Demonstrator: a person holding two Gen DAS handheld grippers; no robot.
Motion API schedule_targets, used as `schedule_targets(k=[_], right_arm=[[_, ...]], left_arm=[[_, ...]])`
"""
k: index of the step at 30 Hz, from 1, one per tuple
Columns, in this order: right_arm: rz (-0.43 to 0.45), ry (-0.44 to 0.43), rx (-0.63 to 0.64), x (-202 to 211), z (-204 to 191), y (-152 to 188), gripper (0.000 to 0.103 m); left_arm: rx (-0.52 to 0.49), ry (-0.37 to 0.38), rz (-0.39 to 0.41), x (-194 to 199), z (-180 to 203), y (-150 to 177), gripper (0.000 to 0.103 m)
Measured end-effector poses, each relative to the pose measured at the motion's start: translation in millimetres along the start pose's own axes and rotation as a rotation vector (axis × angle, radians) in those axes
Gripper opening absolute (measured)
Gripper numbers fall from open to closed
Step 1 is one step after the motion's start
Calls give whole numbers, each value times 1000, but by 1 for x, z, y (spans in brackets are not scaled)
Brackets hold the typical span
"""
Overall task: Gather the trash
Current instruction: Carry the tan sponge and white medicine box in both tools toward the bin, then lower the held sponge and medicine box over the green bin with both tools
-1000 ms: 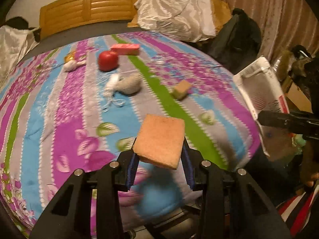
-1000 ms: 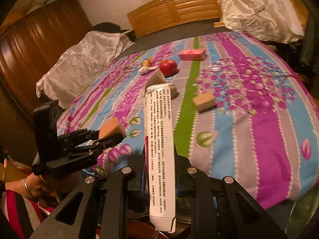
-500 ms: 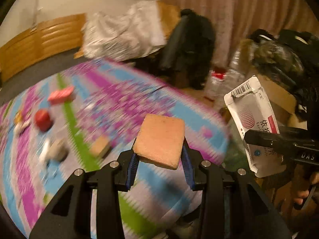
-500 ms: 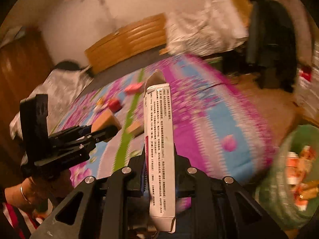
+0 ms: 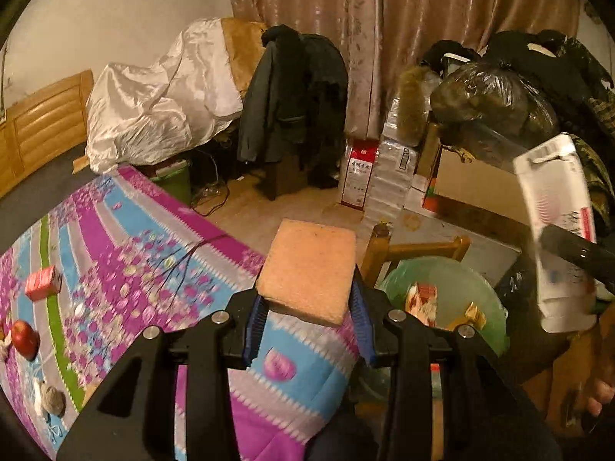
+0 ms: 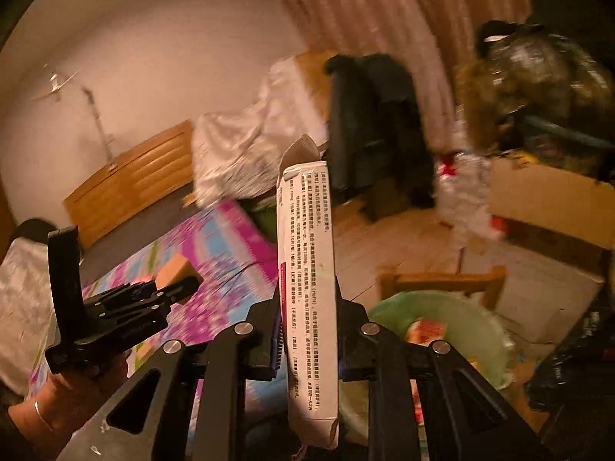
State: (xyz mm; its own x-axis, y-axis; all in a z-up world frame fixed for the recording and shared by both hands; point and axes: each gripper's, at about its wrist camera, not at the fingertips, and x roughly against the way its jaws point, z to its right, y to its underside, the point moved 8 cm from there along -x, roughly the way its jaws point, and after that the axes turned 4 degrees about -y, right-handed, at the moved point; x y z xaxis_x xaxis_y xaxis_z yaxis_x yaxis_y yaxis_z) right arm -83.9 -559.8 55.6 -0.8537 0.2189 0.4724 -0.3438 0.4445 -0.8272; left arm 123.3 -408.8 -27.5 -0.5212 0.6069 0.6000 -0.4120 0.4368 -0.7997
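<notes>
My left gripper [image 5: 307,319] is shut on a flat orange sponge [image 5: 309,269], held in the air over the bed's corner. It also shows in the right wrist view [image 6: 173,288] at the left with the sponge [image 6: 177,267]. My right gripper [image 6: 307,334] is shut on a long white carton [image 6: 307,288] printed with text, held upright. The carton also shows in the left wrist view [image 5: 559,230] at the far right. A green-lined trash bin [image 5: 446,299] with wrappers inside stands on the floor beside the bed, below and between both grippers [image 6: 434,334].
The bed [image 5: 115,238] with its striped flowered cover still holds a red apple [image 5: 24,339], a red packet [image 5: 43,283] and a grey lump [image 5: 53,403]. A wooden frame [image 5: 415,249], cardboard boxes [image 5: 472,188], full black bags [image 5: 492,103] and a coat-draped chair [image 5: 292,103] crowd the floor.
Both grippers have swung right, away from the bed top, toward the floor beside it. The green trash bin has come into view. Both grips are unchanged.
</notes>
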Motion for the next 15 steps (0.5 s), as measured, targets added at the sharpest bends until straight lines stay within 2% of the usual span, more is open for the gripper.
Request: schedule_targets(k=[3, 8, 15], right_arm=[[25, 49, -29, 11, 29, -11, 21], [51, 110, -32, 25, 54, -21, 21], [30, 187, -65, 28, 85, -22, 21]], left_arm=[[-22, -19, 11, -9, 28, -14, 37], [-112, 0, 0, -23, 76, -23, 37], [-185, 16, -20, -43, 111, -29, 37]])
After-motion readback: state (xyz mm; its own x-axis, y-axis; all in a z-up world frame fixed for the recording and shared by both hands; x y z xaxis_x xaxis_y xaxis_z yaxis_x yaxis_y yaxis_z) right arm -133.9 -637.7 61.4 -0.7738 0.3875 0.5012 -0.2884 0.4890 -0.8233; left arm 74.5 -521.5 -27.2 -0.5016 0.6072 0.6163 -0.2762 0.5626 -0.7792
